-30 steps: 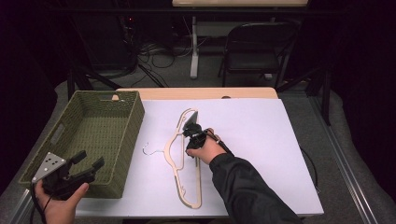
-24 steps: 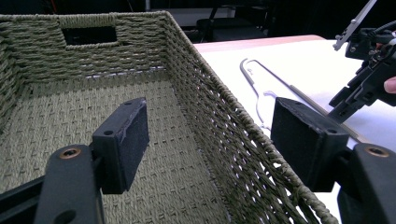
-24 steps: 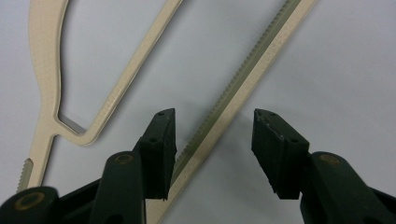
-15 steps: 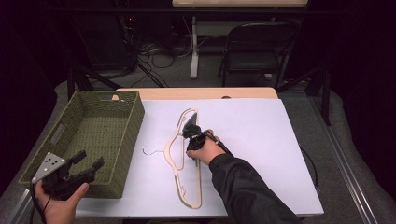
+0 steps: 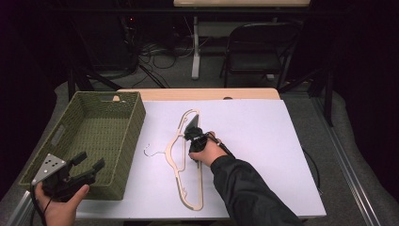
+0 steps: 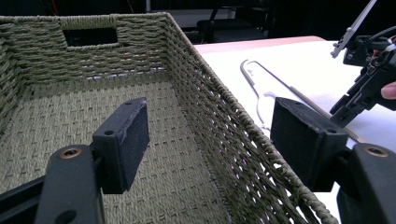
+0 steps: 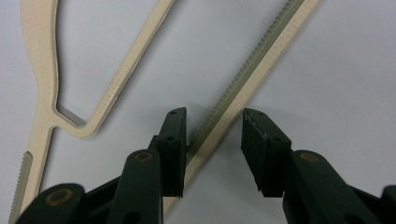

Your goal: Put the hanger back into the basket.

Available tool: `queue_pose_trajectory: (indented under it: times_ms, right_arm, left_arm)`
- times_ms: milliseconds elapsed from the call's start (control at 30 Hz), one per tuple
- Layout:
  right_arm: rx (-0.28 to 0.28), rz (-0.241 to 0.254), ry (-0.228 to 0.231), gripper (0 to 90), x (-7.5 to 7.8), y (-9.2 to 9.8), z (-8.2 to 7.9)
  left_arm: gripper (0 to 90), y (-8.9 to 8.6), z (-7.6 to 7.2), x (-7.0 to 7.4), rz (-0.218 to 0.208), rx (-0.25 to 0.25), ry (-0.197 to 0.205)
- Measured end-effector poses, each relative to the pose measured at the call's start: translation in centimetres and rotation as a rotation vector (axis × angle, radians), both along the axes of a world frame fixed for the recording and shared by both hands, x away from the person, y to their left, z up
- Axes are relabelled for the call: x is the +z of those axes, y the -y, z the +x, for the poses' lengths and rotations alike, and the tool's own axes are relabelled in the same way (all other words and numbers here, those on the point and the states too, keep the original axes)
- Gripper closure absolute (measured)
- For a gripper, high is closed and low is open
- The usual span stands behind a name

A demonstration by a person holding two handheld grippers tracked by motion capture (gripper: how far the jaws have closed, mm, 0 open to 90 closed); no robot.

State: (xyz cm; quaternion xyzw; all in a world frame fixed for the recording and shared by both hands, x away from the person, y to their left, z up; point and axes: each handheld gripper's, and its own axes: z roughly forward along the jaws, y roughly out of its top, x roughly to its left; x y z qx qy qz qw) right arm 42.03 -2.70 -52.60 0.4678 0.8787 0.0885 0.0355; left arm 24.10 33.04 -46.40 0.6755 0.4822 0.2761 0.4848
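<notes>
Since a second ago the right gripper [image 5: 193, 128] has edged forward along the hanger [image 5: 184, 160], its wrist a little farther up the table, while the left gripper [image 5: 82, 165] has kept its place by the basket [image 5: 123, 141].

The right gripper's jaws are spread, one on each side of the hanger's straight ribbed bar [image 7: 247, 67]; the left jaw touches or nearly touches the bar's edge, and the right jaw stands clear of it. Nothing is pinched yet. The bar runs up and away between the jaws, slanting to the right in the right gripper view, so its long axis lies roughly along the gripper's own line, not across it. To the left of the jaws the hanger's curved shoulder [image 7: 39, 70] bends off.

The hanger lies flat on the white table cover [image 5: 263, 141], with its wire hook [image 5: 151, 149] toward the basket. The left gripper, jaws wide and empty, hangs over the basket's near corner, well apart from the hanger; the right hand [image 5: 203, 151] is plainly the nearer one.
</notes>
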Motion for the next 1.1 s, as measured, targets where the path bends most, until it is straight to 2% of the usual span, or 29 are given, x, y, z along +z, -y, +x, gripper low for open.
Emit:
queue_pose_trajectory:
  times_ms: [167, 267, 333, 400, 467, 500, 533, 567, 600, 667, 733, 900, 933, 1100]
  right_arm:
    - [0.014, -0.040, -0.032, 63.0, 0.2, 0.2, 0.2]
    - [-0.002, -0.038, -0.041, 64.0, 0.1, 0.4, 0.2]
    - [-0.020, -0.008, -0.026, 64.8, -0.2, 0.6, 0.2]
    - [-0.024, -0.045, -0.069, 65.6, 0.0, 0.9, 0.3]
    - [-0.022, -0.060, -0.091, 66.9, 0.1, 1.1, 0.4]
    - [-0.044, -0.016, -0.086, 68.4, -0.2, 1.4, 0.4]
    - [-0.064, 0.069, -0.019, 68.8, -0.9, 1.5, 0.2]
    - [-0.086, 0.085, -0.015, 69.1, -1.1, 1.5, 0.1]
    - [-0.095, 0.061, -0.048, 69.4, -0.8, 1.5, 0.1]
    - [-0.059, -0.003, -0.088, 70.0, -0.3, 1.8, 0.4]
    - [-0.036, -0.045, -0.123, 70.8, 0.1, 2.0, 0.6]
    - [-0.043, -0.040, -0.123, 74.8, 0.0, 2.4, 0.5]
    - [-0.024, -0.032, -0.108, 75.7, -0.1, 2.6, 0.5]
    - [-0.013, -0.065, -0.137, 78.8, 0.1, 2.8, 0.5]
  left_arm:
    - [28.7, 0.0, 0.0, 0.0, 0.001, 0.001, 0.001]
    - [28.7, 0.0, 0.0, 0.0, 0.001, 0.001, 0.002]
    - [28.7, 0.0, 0.0, 0.0, 0.000, 0.001, 0.003]
    - [28.8, 0.0, 0.0, 0.1, 0.002, 0.001, 0.004]
    - [29.0, 0.0, -0.1, 0.1, 0.002, 0.001, 0.005]
    - [29.0, 0.0, -0.1, 0.1, 0.002, 0.002, 0.007]
    - [29.0, 0.0, -0.1, 0.1, 0.001, 0.002, 0.006]
    - [29.1, 0.0, 0.0, 0.1, 0.001, 0.001, 0.006]
    - [29.1, 0.0, 0.0, 0.1, 0.002, 0.001, 0.004]
    - [29.2, 0.0, 0.0, 0.1, 0.005, 0.002, 0.002]
    - [29.2, 0.1, 0.0, 0.1, 0.007, 0.001, 0.002]
    - [29.2, 0.0, -0.1, 0.1, 0.004, 0.003, 0.005]
    - [29.2, 0.0, -0.1, 0.1, 0.004, 0.004, 0.005]
    - [29.3, 0.0, -0.1, 0.1, 0.002, 0.002, 0.006]
